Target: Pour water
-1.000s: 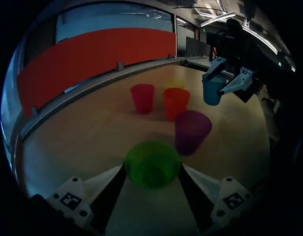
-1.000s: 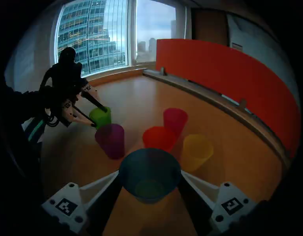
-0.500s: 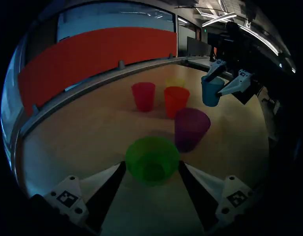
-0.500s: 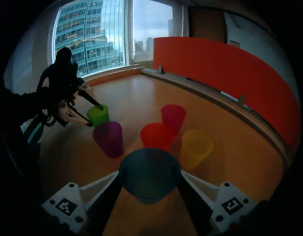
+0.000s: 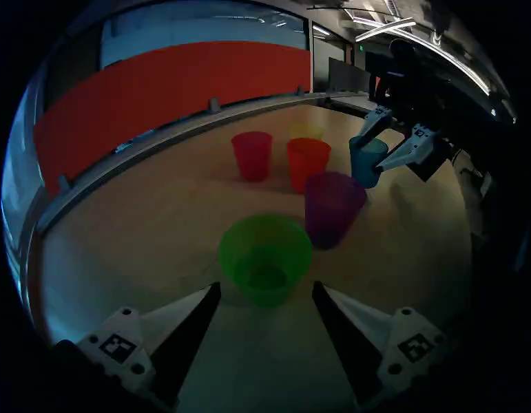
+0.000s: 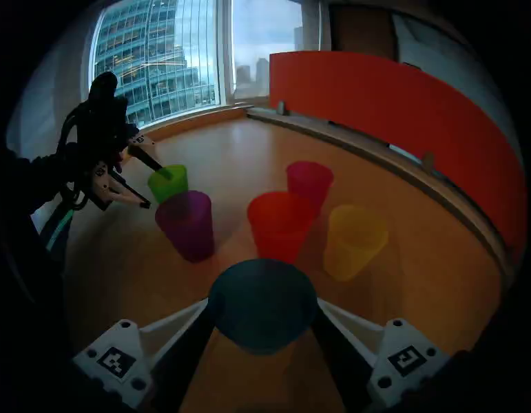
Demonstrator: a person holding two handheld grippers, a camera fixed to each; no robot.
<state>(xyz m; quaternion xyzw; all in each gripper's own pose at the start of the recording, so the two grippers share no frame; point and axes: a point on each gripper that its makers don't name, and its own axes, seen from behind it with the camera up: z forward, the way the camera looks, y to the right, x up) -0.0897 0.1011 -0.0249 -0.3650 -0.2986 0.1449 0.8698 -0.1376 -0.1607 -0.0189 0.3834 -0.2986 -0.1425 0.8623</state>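
A: any writing on these things?

B: just black-and-white square code tags (image 6: 116, 361) on the finger bases.

A: and the cups?

B: blue cup (image 6: 263, 313) is clamped in the right gripper (image 6: 263, 303), roughly upright, mouth up, just right of the orange cup (image 5: 308, 160). The green cup (image 5: 265, 256) stands mouth up at the left gripper (image 5: 264, 284) fingertips, can't tell if it's pinched tbh.

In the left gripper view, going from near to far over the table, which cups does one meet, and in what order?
green cup → purple cup → orange cup → yellow cup. Left out: the red cup, about level with the orange one, and the blue cup in the right gripper.
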